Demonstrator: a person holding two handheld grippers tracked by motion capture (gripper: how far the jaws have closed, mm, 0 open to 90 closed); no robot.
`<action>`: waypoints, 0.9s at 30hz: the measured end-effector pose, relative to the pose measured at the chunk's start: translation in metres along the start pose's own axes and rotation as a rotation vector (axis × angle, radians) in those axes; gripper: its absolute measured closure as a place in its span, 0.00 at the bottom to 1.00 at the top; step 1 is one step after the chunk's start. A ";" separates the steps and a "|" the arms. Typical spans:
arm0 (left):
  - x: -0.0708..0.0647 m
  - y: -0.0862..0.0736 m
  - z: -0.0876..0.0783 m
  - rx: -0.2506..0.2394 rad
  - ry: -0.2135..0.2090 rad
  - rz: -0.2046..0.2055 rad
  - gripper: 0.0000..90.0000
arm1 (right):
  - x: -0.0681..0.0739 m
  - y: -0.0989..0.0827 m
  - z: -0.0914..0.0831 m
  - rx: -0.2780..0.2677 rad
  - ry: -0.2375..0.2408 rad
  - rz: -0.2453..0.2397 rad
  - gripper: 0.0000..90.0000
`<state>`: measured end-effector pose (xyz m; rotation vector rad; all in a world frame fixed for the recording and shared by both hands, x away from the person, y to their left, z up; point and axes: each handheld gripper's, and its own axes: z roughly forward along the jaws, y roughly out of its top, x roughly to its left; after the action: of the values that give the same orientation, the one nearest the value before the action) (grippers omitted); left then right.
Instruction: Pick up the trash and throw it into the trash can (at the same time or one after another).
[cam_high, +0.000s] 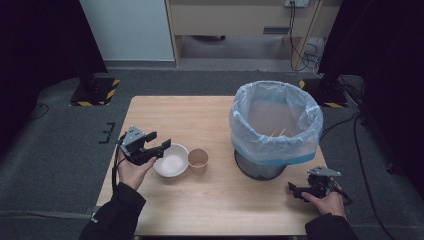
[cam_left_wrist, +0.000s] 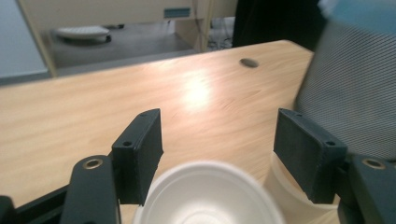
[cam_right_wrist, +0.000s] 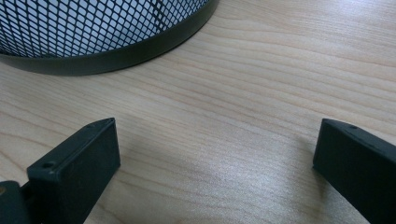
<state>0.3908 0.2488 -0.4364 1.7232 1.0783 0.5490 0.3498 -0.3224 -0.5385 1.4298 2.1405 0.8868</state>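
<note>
A white bowl (cam_high: 171, 162) sits on the wooden table (cam_high: 220, 210) left of centre, with a brown paper cup (cam_high: 198, 160) touching its right side. My left gripper (cam_high: 161, 142) hovers at the bowl's left rim, jaws open. In the left gripper view the bowl (cam_left_wrist: 210, 200) lies low between the open jaws of my left gripper (cam_left_wrist: 219, 135), untouched by the pads, and the cup (cam_left_wrist: 285, 196) peeks from behind the right jaw. My right gripper (cam_high: 294, 190) rests near the table's front right, open. In its own view my right gripper (cam_right_wrist: 217, 144) has bare wood between its jaws.
A black mesh waste bin (cam_high: 260, 167) lined with a pale blue plastic bag (cam_high: 275, 120) stands at the right of the table; its base (cam_right_wrist: 93, 37) lies just ahead of my right gripper. A cable hole (cam_left_wrist: 249, 62) marks the table's far edge.
</note>
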 end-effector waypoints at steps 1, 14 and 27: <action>0.004 -0.006 0.002 0.015 0.008 -0.007 0.36 | 0.000 0.000 0.000 0.000 0.000 0.000 0.01; 0.035 -0.042 0.017 0.159 0.103 -0.037 0.34 | 0.000 0.000 0.000 0.000 0.000 0.000 0.01; 0.046 -0.061 0.031 0.276 0.113 -0.064 0.43 | 0.000 0.000 0.000 0.000 0.000 0.000 0.01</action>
<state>0.4127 0.2794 -0.5097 1.9046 1.3354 0.4786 0.3498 -0.3225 -0.5385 1.4299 2.1406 0.8874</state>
